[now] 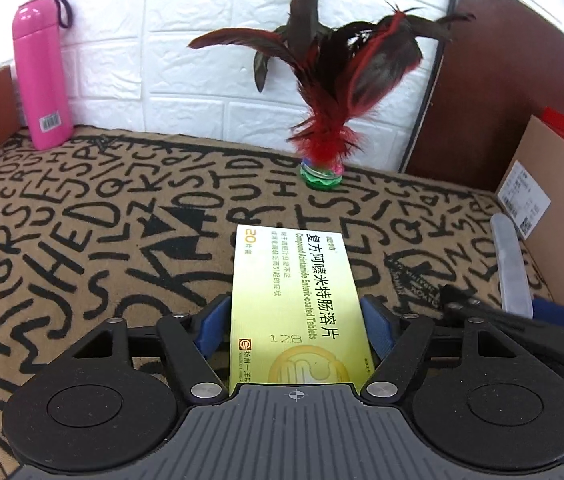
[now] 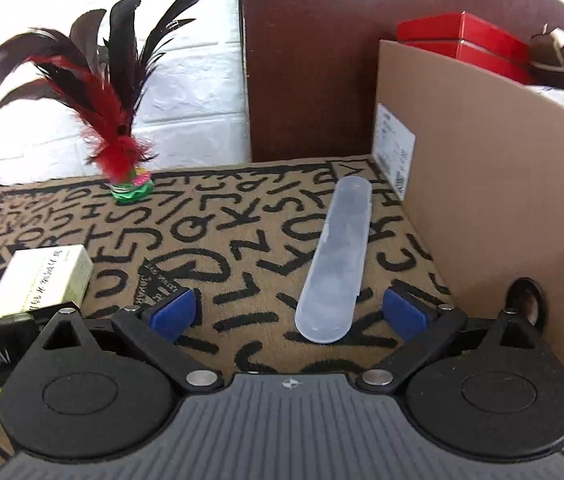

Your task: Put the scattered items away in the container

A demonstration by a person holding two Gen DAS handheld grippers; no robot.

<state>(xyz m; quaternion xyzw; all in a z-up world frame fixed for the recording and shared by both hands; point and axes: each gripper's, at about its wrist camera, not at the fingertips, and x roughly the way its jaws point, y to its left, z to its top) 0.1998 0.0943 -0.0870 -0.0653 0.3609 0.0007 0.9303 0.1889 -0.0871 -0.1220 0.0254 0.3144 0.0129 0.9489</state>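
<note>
On the lettered tabletop [image 1: 82, 216], the left tongs [image 1: 296, 322] squeeze the yellow pill box [image 1: 296, 292]; the right tongs [image 2: 290, 312] stand apart around the clear case [image 2: 336, 256], not touching. The feather toy [image 2: 130, 184] and pink bottle [image 1: 40, 72] wait too; nothing looks tidied into the cardboard box [image 2: 482, 184] yet.

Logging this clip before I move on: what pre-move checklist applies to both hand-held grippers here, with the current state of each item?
1. Left hand-held gripper around the tablet box: ok.
2. Pads pressing the box firmly: cannot tell.
3. Right hand-held gripper open around the translucent case: ok.
4. Case centred between pads: not ok, nearer the right pad.
5. Cardboard box within view: ok.
6. Feather shuttlecock clear of both: ok.
</note>
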